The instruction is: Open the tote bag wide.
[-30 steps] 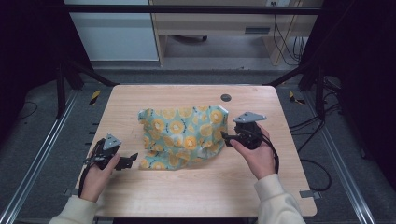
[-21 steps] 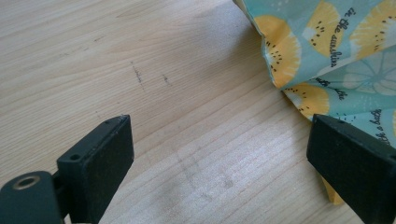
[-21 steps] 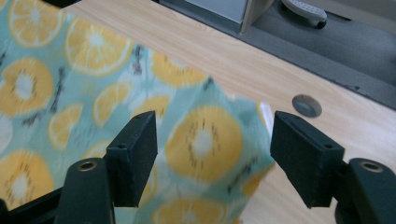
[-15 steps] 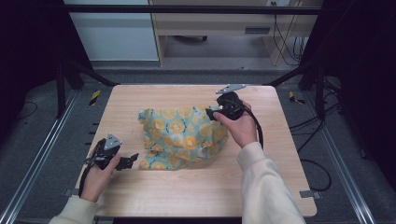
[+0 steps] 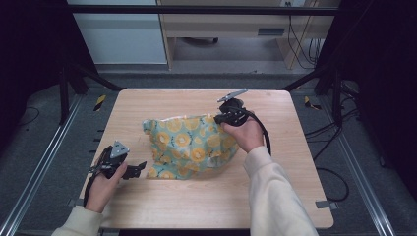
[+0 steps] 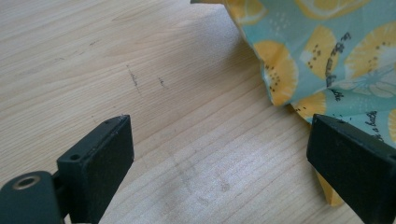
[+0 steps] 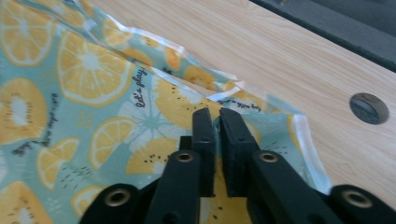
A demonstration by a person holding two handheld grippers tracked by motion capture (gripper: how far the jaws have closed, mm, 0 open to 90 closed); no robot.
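Cloth (image 5: 189,145), printed with citrus slices, lies rumpled mid-table; it looks light and limp, so it should fold and drag rather than lift flat, and its hemmed edges or corners seem the best places to pinch. Left gripper (image 5: 135,169) rests just beside its near-left corner, jaws wide apart. Right gripper (image 7: 217,128) has jaws closed, pinching cloth at the far edge. Table (image 5: 147,105) around is bare save a round hole plug (image 7: 369,108).

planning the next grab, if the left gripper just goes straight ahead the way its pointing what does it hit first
Probably the near corner of the fruit-print cloth: the left gripper, jaws wide open over bare table, has it just ahead by one jaw. Depth is hard to judge.
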